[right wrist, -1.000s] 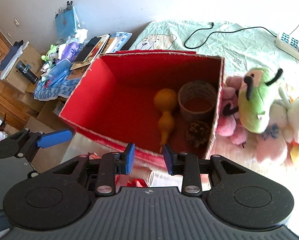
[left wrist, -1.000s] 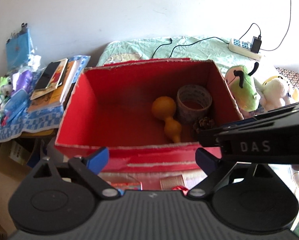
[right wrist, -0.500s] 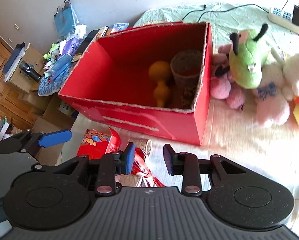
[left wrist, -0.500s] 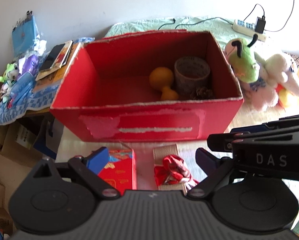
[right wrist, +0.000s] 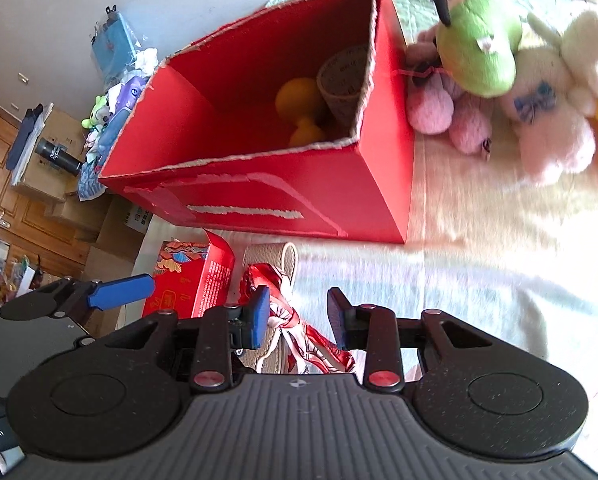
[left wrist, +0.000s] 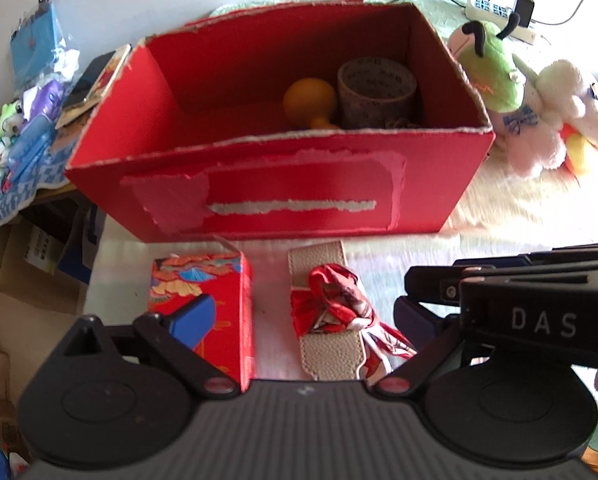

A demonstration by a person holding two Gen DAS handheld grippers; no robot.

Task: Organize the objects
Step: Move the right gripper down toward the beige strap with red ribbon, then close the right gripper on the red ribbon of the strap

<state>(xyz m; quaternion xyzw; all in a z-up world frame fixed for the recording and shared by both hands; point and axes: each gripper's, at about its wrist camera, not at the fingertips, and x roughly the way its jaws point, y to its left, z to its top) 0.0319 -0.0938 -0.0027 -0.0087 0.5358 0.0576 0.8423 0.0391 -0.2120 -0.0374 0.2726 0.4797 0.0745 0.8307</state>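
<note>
Fingers spread on both: left gripper [left wrist: 299, 320] wide, empty; right gripper [right wrist: 298, 318] parted over red scarf [right wrist: 295, 320]. Red box [left wrist: 283, 196] frame centre, bare bedcover lower right.

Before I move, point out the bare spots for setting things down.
Inside the red box, the left floor beside the orange gourd is free. The bedspread right of the scarf-wrapped pouch is bare. It is crowded at the plush toys.

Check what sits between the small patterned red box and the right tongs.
The beige pouch with a red scarf knotted around it lies between the small red box and the right tongs; both wrist views show it.
</note>
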